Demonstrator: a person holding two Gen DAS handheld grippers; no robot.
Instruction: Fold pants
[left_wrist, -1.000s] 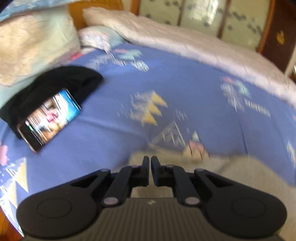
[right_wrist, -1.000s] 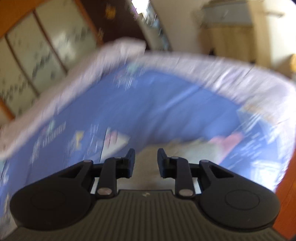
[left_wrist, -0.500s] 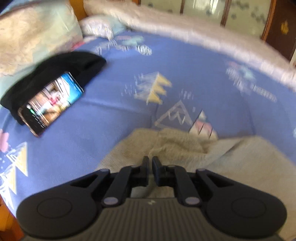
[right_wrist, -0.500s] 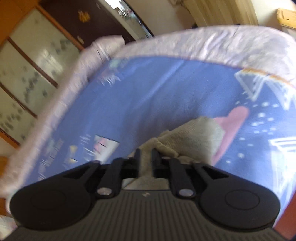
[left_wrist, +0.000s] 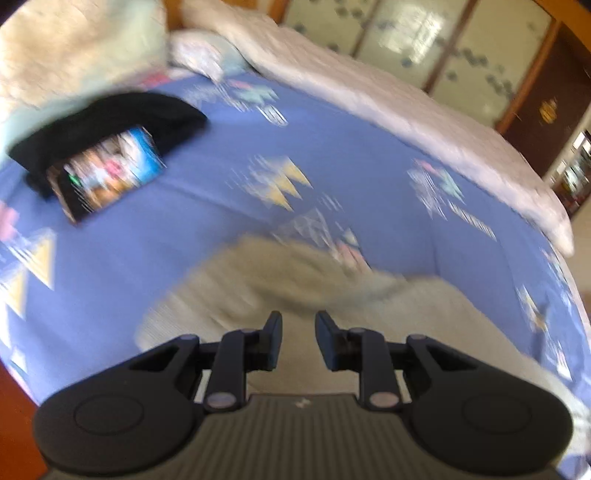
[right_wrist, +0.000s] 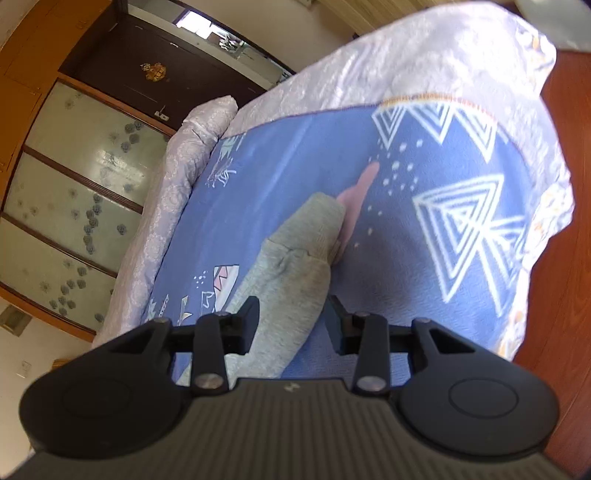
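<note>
Left wrist view: looking over the soft grey knit pants (left_wrist: 288, 295), lying crumpled on the blue patterned bedsheet (left_wrist: 207, 229), blurred.
Left gripper (left_wrist: 298, 328): jaws having just been opening, standing narrowly apart over the pants, pressing on nothing.
Right gripper (right_wrist: 291, 314): jaws having just been opening, standing wider apart, straddling one pant leg without pinching it.
Pants: one leg running from the right gripper outward, cuffed end lying flat, folded bulge just beyond the fingers.
Beyond the pants: glossy lit phone (left_wrist: 107, 175) leaning on a black cloth bundle (left_wrist: 122, 122), well apart.
Step in hand: likely releasing the fabric after laying it down.
Next move: probably calling for regripping an edge or cuff, pinching only the intended layers.
</note>
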